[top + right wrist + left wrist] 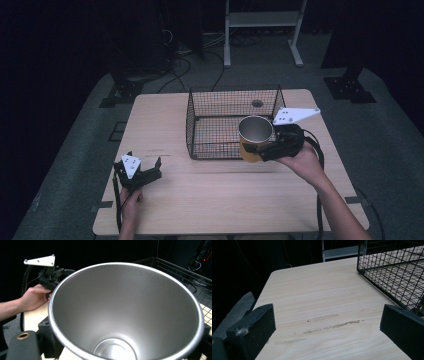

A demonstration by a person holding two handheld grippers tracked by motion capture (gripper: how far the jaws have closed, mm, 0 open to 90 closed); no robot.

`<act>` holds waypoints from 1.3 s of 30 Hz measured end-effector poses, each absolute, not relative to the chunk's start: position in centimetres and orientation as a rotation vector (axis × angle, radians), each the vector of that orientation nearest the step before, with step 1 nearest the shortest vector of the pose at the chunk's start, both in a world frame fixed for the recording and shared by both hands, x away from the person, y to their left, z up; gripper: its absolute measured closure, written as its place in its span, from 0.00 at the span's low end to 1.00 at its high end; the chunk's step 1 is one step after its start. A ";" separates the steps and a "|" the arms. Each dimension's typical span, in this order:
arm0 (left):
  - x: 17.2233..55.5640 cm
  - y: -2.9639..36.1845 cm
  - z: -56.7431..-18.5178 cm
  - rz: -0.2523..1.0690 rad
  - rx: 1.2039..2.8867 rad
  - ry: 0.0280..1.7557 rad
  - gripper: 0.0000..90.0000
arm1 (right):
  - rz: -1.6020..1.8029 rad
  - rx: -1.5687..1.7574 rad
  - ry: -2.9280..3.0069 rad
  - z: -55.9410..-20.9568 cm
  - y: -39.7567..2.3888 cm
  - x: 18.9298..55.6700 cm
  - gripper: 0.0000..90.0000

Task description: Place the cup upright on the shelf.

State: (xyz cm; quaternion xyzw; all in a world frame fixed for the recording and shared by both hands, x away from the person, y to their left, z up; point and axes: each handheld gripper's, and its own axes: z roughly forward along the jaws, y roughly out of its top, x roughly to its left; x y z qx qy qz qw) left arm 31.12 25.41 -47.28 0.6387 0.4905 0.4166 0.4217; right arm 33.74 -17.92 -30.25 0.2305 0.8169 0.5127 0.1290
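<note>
The right gripper point(264, 149) is clenched on a metal cup point(255, 136) with a brushed steel interior and what looks like a yellow-orange outer wall, held over the near right corner of the black wire basket point(210, 107). Left of the basket, the left gripper point(141, 169) rests released, jaws spread, on the pale wood-grain table point(225, 195).

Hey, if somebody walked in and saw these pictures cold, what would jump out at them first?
Probably the shiny metal cup, orange on the outside, held up by the right tongs at the near right corner of the black wire basket; in the right gripper view its empty steel inside looms large. Next, the left tongs rest open and empty near the left front of the pale wooden table, apart from the basket.
</note>
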 end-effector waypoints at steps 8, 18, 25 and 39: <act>31.1 25.4 -47.3 1.040 1.598 1.229 0.00 | 1.488 0.686 2.372 -29.5 -17.0 35.9 0.15; 31.1 25.5 -47.3 1.037 1.594 1.229 0.00 | 1.487 0.710 2.373 -28.7 -15.8 38.2 0.15; 31.1 25.5 -47.3 1.036 1.593 1.228 0.00 | 1.463 0.745 2.395 -29.4 -14.8 40.6 0.15; 31.1 25.5 -47.3 1.033 1.588 1.228 0.00 | 1.454 0.808 2.404 -30.3 -13.7 43.9 0.15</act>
